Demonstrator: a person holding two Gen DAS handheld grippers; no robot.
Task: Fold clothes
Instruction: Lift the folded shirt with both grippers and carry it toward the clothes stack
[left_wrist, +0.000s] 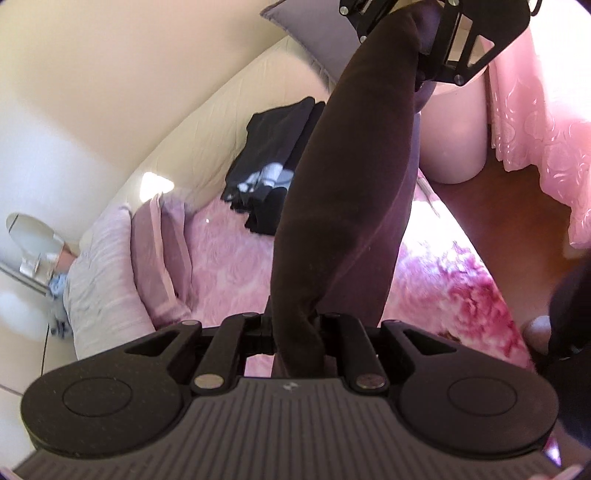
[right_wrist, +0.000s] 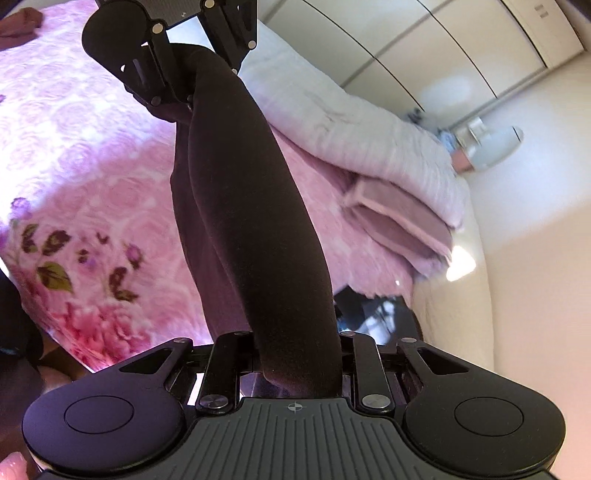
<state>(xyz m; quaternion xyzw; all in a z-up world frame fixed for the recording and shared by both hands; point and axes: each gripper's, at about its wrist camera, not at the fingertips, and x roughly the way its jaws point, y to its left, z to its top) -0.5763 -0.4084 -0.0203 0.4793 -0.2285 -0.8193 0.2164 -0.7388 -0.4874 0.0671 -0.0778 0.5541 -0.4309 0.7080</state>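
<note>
Left wrist: left gripper (left_wrist: 291, 338) had its jaws pinched on one end of a dark brown garment (left_wrist: 332, 192), stretched taut in the air above the pink floral bedspread (left_wrist: 229, 251) to the right gripper (left_wrist: 428, 44). Folded black clothes (left_wrist: 269, 166) lay on the bed beyond.

Right wrist: right gripper (right_wrist: 295, 363) jaws clamped the garment's (right_wrist: 251, 206) other end; left gripper (right_wrist: 177, 70) held the far end. Grey pillow (right_wrist: 369, 133) beside.

Matt dark cloth garment (left_wrist: 332, 206) — fluffy pink bedspread (left_wrist: 229, 258).
</note>
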